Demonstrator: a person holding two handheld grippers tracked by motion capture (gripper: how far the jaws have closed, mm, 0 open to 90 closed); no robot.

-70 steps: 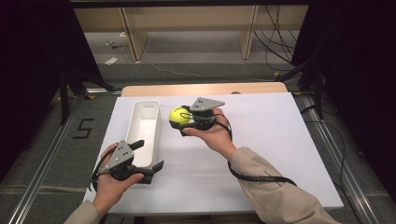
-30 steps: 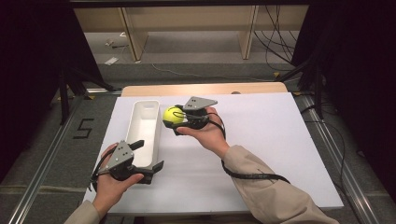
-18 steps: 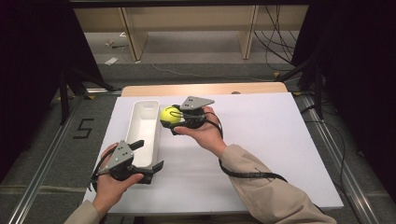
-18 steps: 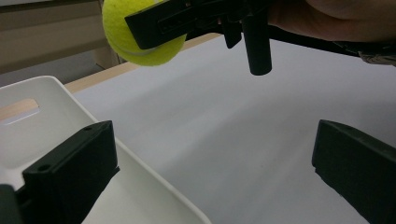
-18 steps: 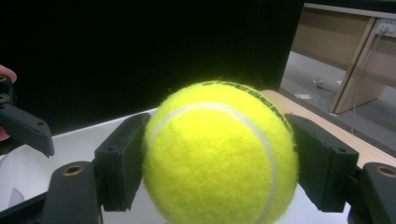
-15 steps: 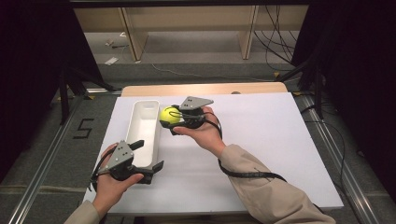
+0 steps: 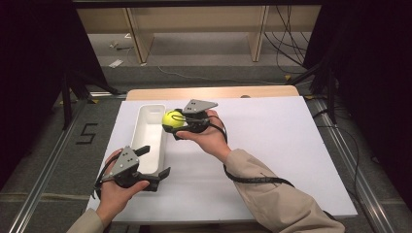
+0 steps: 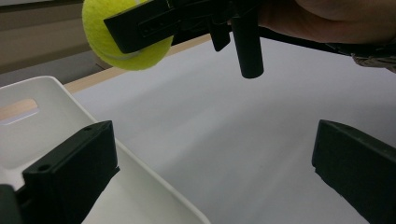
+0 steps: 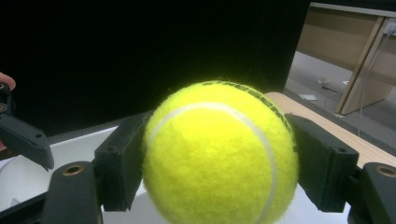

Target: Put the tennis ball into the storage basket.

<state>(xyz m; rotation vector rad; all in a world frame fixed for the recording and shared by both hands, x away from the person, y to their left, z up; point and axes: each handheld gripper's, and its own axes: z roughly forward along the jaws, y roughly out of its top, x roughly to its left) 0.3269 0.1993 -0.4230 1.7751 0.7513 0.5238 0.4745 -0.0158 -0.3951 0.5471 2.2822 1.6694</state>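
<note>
Tongs in our right hand (image 7: 171, 127) are clamping a yellow tennis ball (image 7: 172, 119), one black pad pressing each side of it, as the right gripper view (image 9: 219, 163) is showing plainly with the ball (image 9: 219, 158) bulging between them. We are holding the ball in the air above the right long wall of the white plastic bin (image 7: 149, 127), near its far end, clear of the white surface (image 7: 272, 141). Our left tongs (image 7: 151, 162) are standing wide apart with nothing between them; we are holding them at the near end of the bin, one jaw lying over the bin's interior and the other outside its right wall over the surface. In the left gripper view (image 8: 215, 172) the bin (image 8: 42, 107) is showing at the lower left, and the ball (image 8: 126, 32) is hanging at the top in the grip of the right tongs (image 8: 140, 23).
</note>
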